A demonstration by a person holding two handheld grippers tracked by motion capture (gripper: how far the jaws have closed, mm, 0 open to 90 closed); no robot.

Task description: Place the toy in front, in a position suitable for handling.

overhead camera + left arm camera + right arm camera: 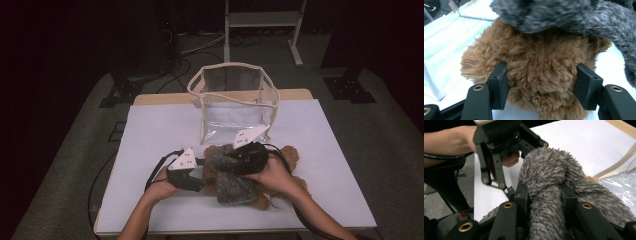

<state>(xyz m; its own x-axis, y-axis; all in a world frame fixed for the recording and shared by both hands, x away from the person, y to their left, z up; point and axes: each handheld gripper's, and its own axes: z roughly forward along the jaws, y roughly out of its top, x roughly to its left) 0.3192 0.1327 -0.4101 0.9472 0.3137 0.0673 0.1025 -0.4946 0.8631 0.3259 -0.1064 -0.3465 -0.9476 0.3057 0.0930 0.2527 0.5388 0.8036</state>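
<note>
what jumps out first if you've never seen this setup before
The brown plush bear with its grey scarf, lying at the near middle of the white table, catches the eye first. Both claws work on it: the left claw has brown fur between its jaws, and the right claw pinches a fold of the scarf. Just behind stands a clear open bag with cream trim.

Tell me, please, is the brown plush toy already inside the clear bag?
No, the brown plush toy lies on the white table in front of the clear bag, which stands upright behind it.
</note>
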